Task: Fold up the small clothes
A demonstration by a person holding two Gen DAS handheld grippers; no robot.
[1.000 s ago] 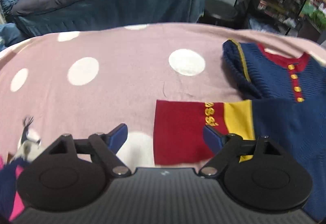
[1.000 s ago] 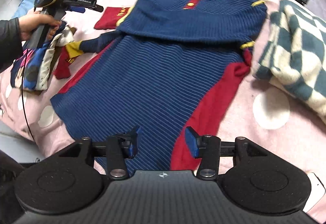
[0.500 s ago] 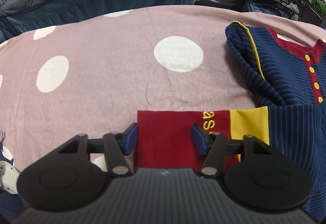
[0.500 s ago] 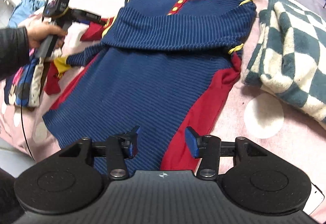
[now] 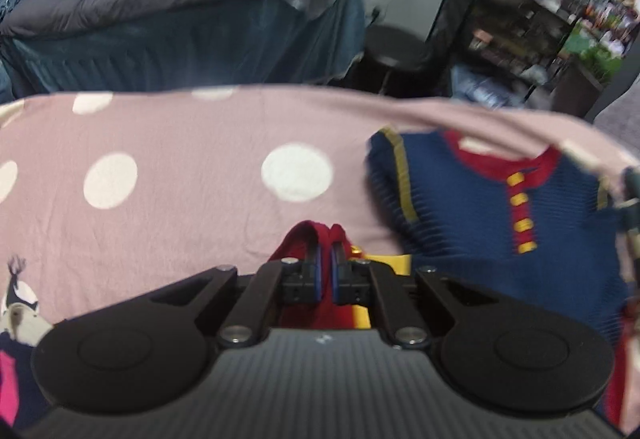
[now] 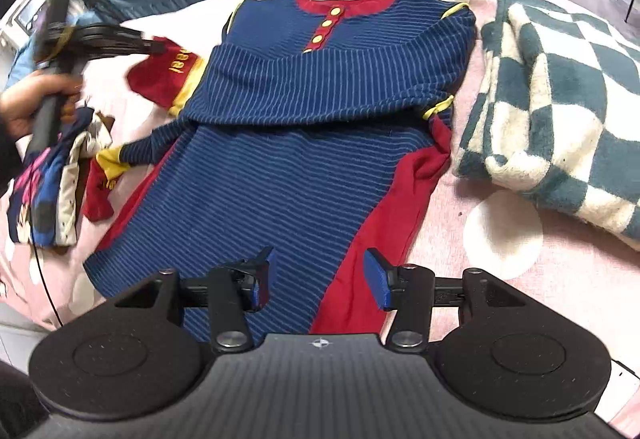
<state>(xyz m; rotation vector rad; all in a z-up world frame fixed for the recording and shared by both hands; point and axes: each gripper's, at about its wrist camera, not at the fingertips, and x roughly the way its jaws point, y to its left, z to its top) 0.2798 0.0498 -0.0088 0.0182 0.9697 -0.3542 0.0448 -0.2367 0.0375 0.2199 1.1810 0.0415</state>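
The left claw [image 5: 326,265] pinches the navy striped knit top's red cuff [image 5: 308,239]; its sleeve runs toward three o'clock, the wide right claw [image 6: 320,275] farther off.

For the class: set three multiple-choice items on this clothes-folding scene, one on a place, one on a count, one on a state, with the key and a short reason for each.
1. Where does the checked blanket lie in the right wrist view?
A. right of the striped shirt
B. on top of the shirt
C. left of the shirt

2. How many yellow buttons show on the shirt's red placket?
A. one
B. three
C. six

3. How does the left gripper stand?
A. wide open over bare bedding
B. shut on the red sleeve cuff
C. shut on a button

Key:
1 A, the blanket sits beside the shirt's right edge.
2 B, three are visible down the placket in the right wrist view.
3 B, red cloth bunches between the closed pads.
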